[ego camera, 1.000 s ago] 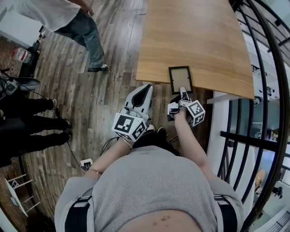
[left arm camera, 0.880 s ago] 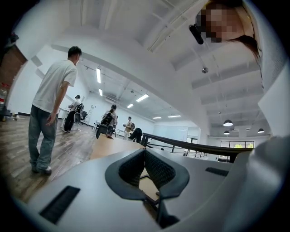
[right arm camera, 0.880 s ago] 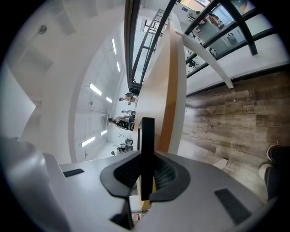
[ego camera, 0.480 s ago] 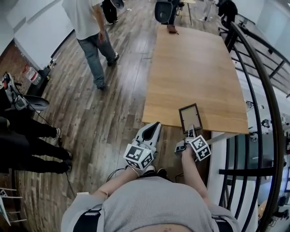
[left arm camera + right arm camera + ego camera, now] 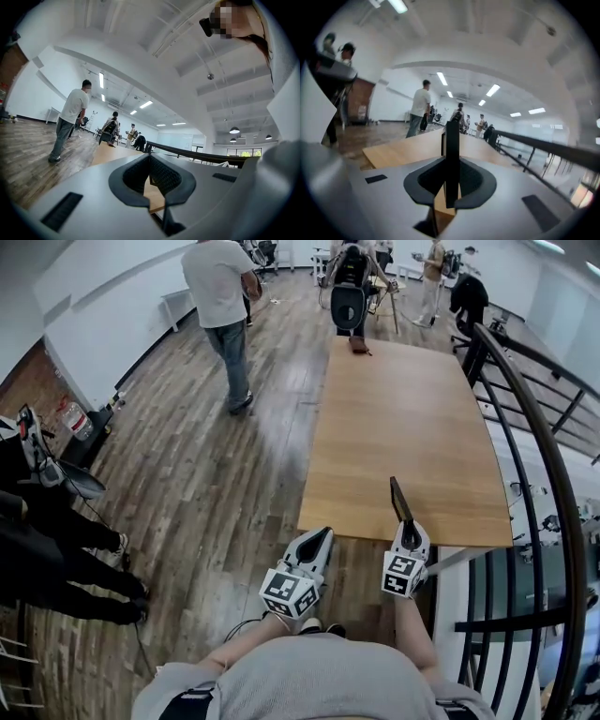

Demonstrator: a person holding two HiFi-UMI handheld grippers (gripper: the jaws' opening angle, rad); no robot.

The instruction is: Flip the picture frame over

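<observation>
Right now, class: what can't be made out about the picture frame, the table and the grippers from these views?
- The picture frame: edge-on in the head and right gripper views, so front and back faces can't be told apart.
- Its lower edge: hidden by the right gripper; whether it touches the table is unclear.
- Small brown object at the table's far end, head view: too small to name.

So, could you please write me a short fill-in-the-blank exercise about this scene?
The right gripper holds the picture frame on ___, not flat.
The left gripper holds ___.
The frame is over the near end of a ___ table.
Missing words: edge; nothing; wooden.
</observation>
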